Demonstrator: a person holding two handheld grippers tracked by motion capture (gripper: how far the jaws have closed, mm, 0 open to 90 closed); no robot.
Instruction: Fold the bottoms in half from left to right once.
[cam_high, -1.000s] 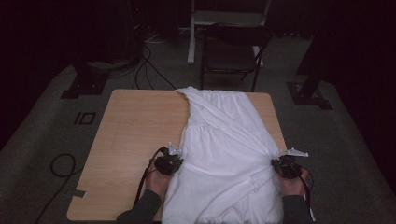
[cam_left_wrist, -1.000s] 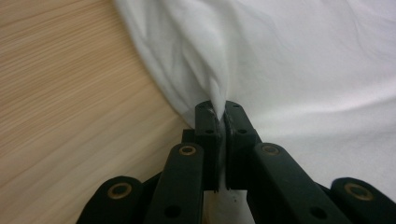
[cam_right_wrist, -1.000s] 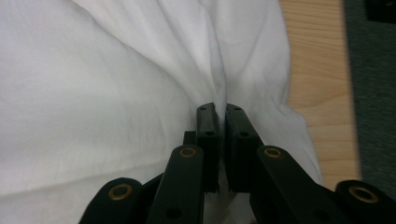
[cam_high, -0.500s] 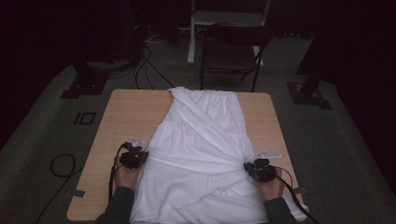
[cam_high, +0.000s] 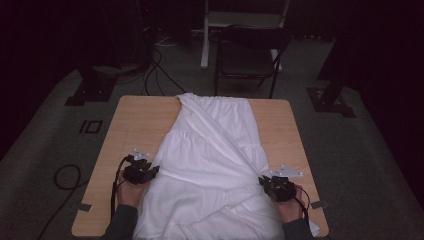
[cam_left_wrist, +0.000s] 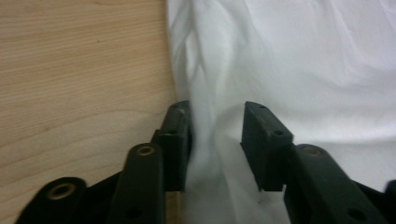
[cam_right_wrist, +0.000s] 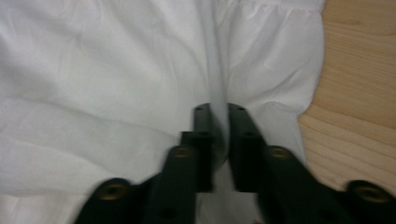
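A white garment (cam_high: 210, 165) lies spread down the middle of the wooden table (cam_high: 140, 125), its near end hanging over the front edge. My left gripper (cam_high: 155, 170) rests at the garment's left edge. Its jaws (cam_left_wrist: 217, 112) have just been opening and stand apart, with a raised fold of white cloth (cam_left_wrist: 303, 60) loose between them. My right gripper (cam_high: 262, 183) sits at the garment's right edge. Its jaws (cam_right_wrist: 218, 109) have also just been opening. They show a narrow gap with a ridge of cloth (cam_right_wrist: 116, 70) running through it.
Bare wood lies left of the garment (cam_left_wrist: 70, 70) and right of it (cam_right_wrist: 359, 93). A dark folding chair (cam_high: 250, 55) stands beyond the far edge. Cables (cam_high: 65, 175) and stand bases (cam_high: 87, 92) (cam_high: 330, 97) lie on the grey floor.
Both hands slid left and toward the near edge, dragging the garment from the table's right side to its middle. Over the last half second they have barely moved.
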